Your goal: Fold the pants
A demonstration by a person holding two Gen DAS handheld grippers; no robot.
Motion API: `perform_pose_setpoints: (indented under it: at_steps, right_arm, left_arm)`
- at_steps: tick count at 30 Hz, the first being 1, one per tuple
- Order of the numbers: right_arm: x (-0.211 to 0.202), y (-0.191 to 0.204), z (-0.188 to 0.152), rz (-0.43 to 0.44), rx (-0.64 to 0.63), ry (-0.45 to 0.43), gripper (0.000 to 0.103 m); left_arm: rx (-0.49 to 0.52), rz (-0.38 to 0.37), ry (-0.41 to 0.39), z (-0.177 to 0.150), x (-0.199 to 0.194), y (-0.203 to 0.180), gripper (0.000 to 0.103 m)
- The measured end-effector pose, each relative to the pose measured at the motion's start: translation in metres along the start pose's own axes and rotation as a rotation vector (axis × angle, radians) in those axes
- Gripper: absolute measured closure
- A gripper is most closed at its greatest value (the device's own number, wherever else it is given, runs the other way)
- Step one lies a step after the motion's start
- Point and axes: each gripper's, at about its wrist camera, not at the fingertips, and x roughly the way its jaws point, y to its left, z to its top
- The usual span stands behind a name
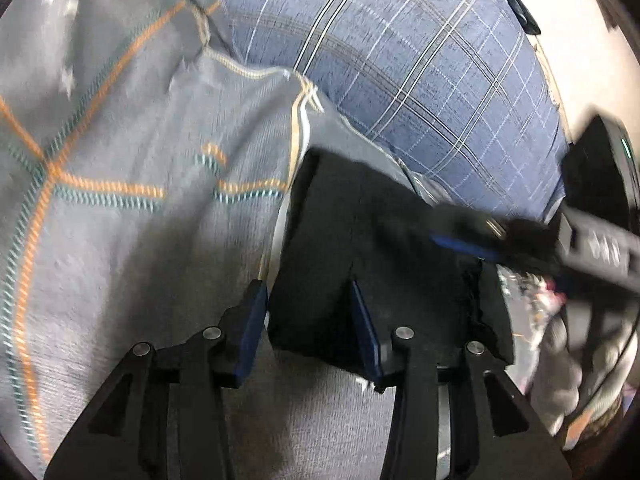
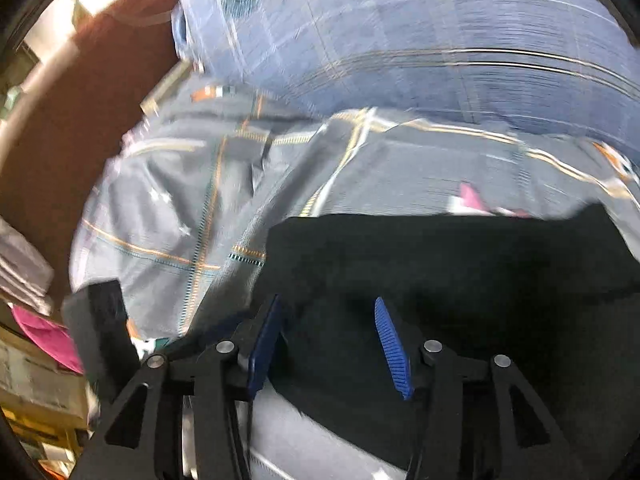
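The black pants (image 1: 372, 248) lie folded on a grey bed cover with orange and teal stitching (image 1: 120, 184). My left gripper (image 1: 308, 304) is open, its blue pads (image 1: 252, 324) standing either side of the near left corner of the pants. The right gripper reaches in from the right in this view and its blue pad (image 1: 464, 246) lies on the pants' far edge. In the right wrist view the pants (image 2: 460, 272) fill the lower right, and my right gripper (image 2: 328, 328) is open with its pads (image 2: 392, 348) over the black cloth.
A blue plaid pillow (image 1: 420, 60) lies behind the pants, also in the right wrist view (image 2: 400, 32). A brown headboard or floor (image 2: 72, 112) is at the left. Pink cloth (image 2: 44, 336) and clutter lie off the bed's edge.
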Motion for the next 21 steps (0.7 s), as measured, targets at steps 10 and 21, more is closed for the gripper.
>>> perform_pose_setpoints:
  at_steps: [10,21]
  right_arm:
    - [0.085,0.057,0.032,-0.341,-0.097,0.232,0.029]
    - [0.066,0.058,0.010,-0.462,-0.174,0.160,0.080]
  left_arm:
    - [-0.042,-0.115,-0.043,-0.009,-0.004,0.010,0.051]
    - [-0.023,-0.140,-0.036,-0.012,-0.013,0.000,0.082]
